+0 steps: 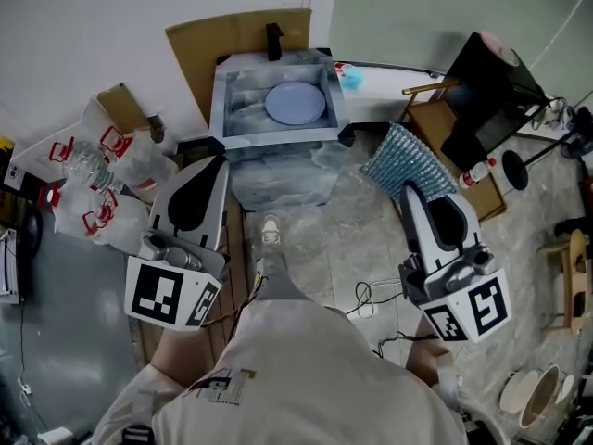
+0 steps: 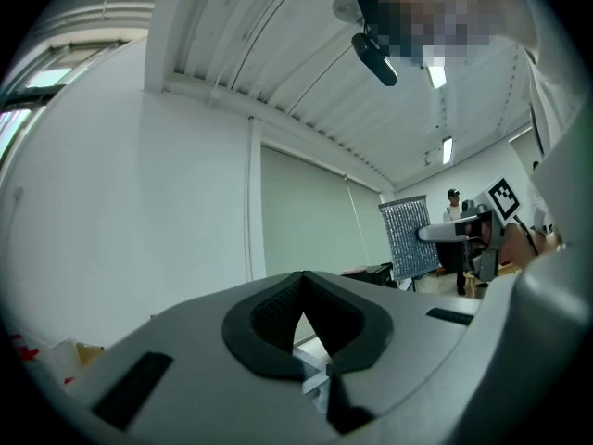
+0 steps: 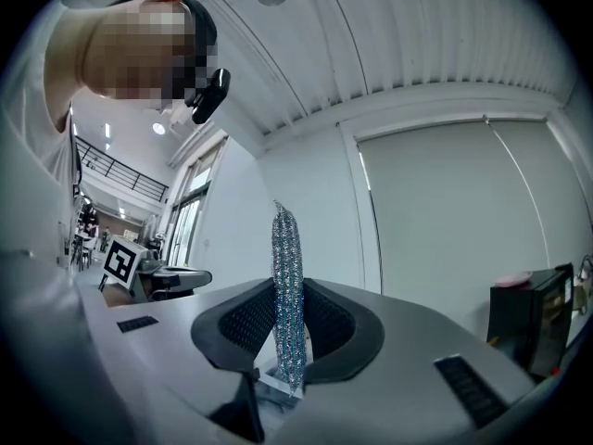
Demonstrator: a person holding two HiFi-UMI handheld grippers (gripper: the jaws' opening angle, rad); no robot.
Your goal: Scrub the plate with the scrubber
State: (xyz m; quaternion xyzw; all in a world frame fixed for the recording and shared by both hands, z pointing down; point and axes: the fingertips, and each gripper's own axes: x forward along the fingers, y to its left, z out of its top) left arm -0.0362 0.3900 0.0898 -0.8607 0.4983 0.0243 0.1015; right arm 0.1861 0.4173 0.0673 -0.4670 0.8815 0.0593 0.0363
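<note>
**Hazards.** The basin (image 1: 222,109) is standing ahead of both claws and well apart from them. It has raised walls, so a claw coming in too low is likely to strike the near wall and jolt it.

The plate (image 1: 295,103) is lying flat inside the basin, ahead of the two claws and between their lines of reach. Nothing is steadying it. Scrubbing pressure from one side is likely to send it skating across the basin floor unless the free claw is bracing it.

The scrubber (image 1: 408,160), a limp sheet of metallic mesh, is fanning out beyond the tips of the right claw (image 3: 287,334). Because the grip is taking only one edge, the sheet may fold, drag or pull free once it is rubbing on the plate.

**Claw state.** The right claw is pinching the scrubber, with its pads pressing the mesh from both sides and the sheet rising past the tips. The left claw (image 2: 303,318) is pressed together with nothing between its pads, and it is touching nothing.
</note>
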